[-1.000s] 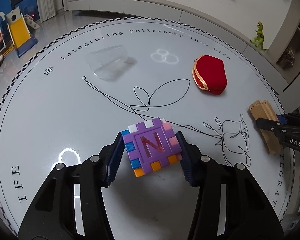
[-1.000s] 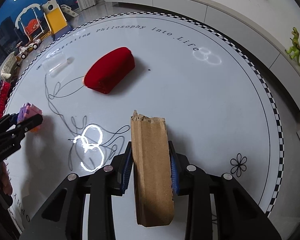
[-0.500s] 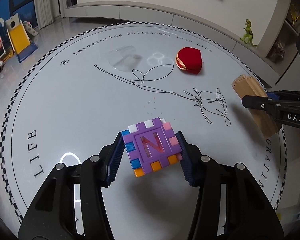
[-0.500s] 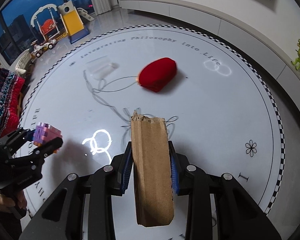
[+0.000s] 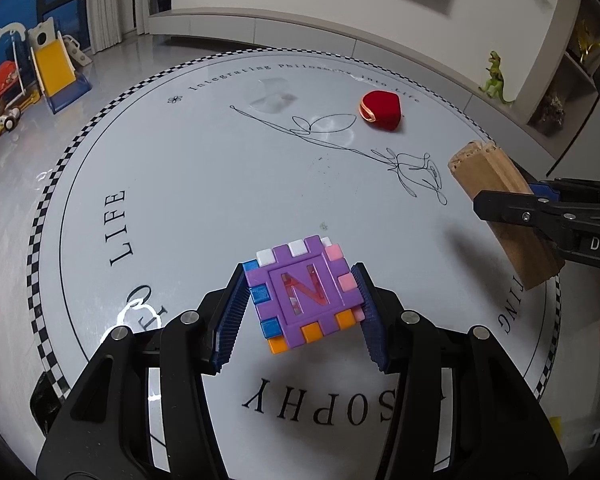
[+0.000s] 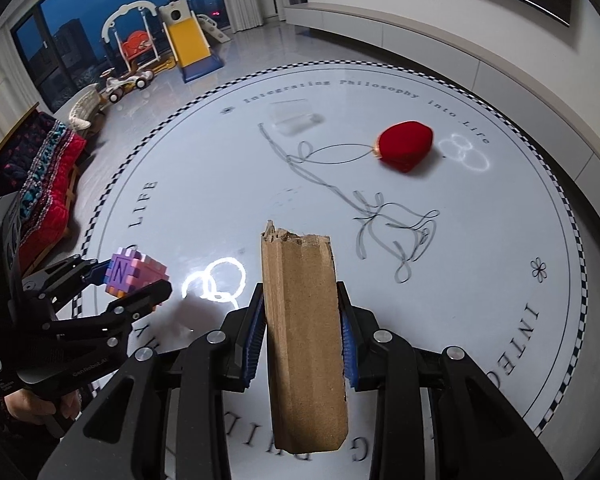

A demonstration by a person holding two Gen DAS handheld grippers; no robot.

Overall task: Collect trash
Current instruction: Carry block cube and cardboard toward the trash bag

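A purple foam puzzle cube (image 5: 304,294) marked with a red N is held tilted above the counter (image 5: 204,184). A torn brown cardboard strip (image 6: 302,340) is clamped lengthwise, ragged end forward.

both grippers now higher and farther back from the table (image 5: 204,168); red pouch (image 5: 381,110) and clear cup (image 5: 274,94) appear smaller, farther off; more rim lettering shows beneath.

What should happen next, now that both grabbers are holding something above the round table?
Probably carry both items off to a bin, though none is in view. The left gripper clamps the purple letter cube, and the right gripper clamps the torn cardboard piece; both hang clear of the table.
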